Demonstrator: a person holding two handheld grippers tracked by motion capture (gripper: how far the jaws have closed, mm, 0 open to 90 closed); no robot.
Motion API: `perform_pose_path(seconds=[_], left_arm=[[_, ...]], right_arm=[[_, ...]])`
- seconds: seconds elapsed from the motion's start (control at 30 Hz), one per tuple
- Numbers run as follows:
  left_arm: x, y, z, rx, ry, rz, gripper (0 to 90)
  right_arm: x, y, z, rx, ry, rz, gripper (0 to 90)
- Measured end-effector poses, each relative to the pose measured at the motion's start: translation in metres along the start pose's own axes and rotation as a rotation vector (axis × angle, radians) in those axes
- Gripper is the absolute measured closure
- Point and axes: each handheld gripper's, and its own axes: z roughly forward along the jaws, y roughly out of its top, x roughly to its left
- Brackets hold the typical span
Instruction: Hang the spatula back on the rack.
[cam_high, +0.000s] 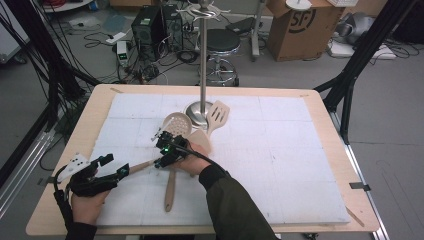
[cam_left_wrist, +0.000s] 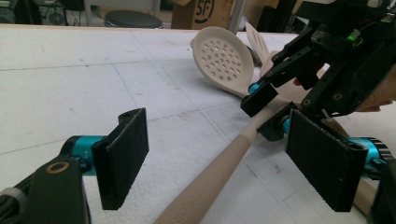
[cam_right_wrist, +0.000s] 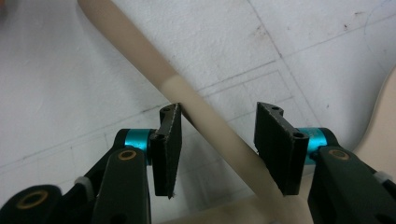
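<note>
The desk carries a white foam mat below a cluttered workshop floor (cables, a stool, a carton). A skimmer lies on the mat with its perforated head near the stand base and its handle running toward the left gripper. The right gripper straddles that handle with jaws released, one pad touching it, the other apart. The left gripper is likewise released, with the handle end lying between its jaws. Risk: an off-centre closure may roll or push the round handle sideways, so that it slips out. A second spoon lies just beside and could be disturbed.
</note>
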Motion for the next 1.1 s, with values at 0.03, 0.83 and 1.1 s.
perform_pose_path(seconds=[0.03, 0.83, 1.1], left_arm=[[0.0, 0.0, 0.0, 0.0, -0.003, -0.002, 22.0], [0.003, -0.002, -0.01, -0.004, 0.019, -0.015, 22.2], [0.002, -0.003, -0.009, -0.004, 0.018, -0.012, 22.2]], right_arm=[[0.0, 0.0, 0.0, 0.0, 0.0, 0.0, 51.6], [0.01, 0.011, 0.005, 0.133, -0.163, -0.228, 78.2], [0.005, 0.009, -0.004, 0.107, -0.11, -0.113, 78.7]])
